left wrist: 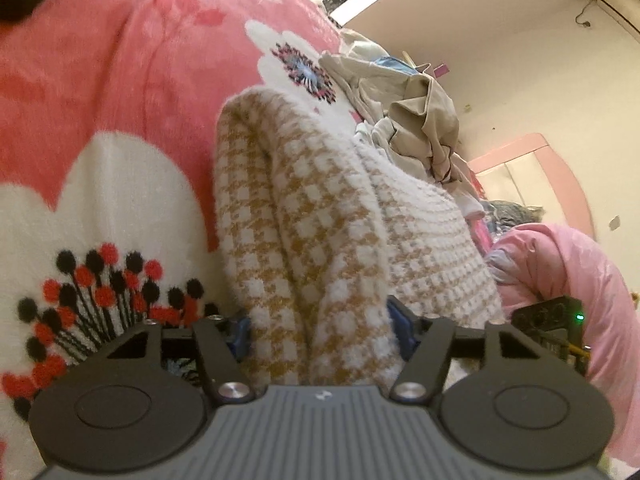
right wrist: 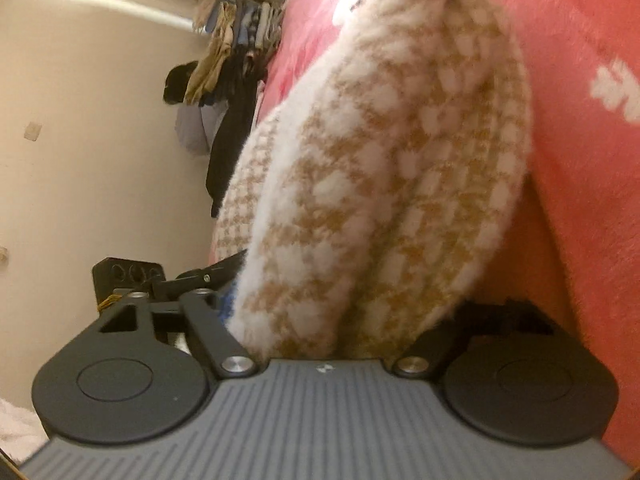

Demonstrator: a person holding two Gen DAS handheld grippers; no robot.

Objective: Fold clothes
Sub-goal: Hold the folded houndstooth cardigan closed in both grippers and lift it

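A fluffy white-and-tan houndstooth garment [left wrist: 316, 216] lies folded in thick layers on a pink floral blanket [left wrist: 112, 92]. My left gripper [left wrist: 320, 332] is shut on the folded edge of this garment, whose thick layers fill the gap between the blue pads. In the right wrist view the same garment [right wrist: 380, 184] bulges between the fingers of my right gripper [right wrist: 348, 320], which is shut on it. The right gripper's fingertips are hidden by the fabric. The other gripper [right wrist: 132, 280] shows at the left of the right wrist view.
A heap of beige and light clothes [left wrist: 412, 120] lies beyond the garment. A pink quilt [left wrist: 572, 272] lies at the right, with a pink cabinet [left wrist: 532, 168] behind. Hanging clothes [right wrist: 224, 64] line the cream wall in the right wrist view.
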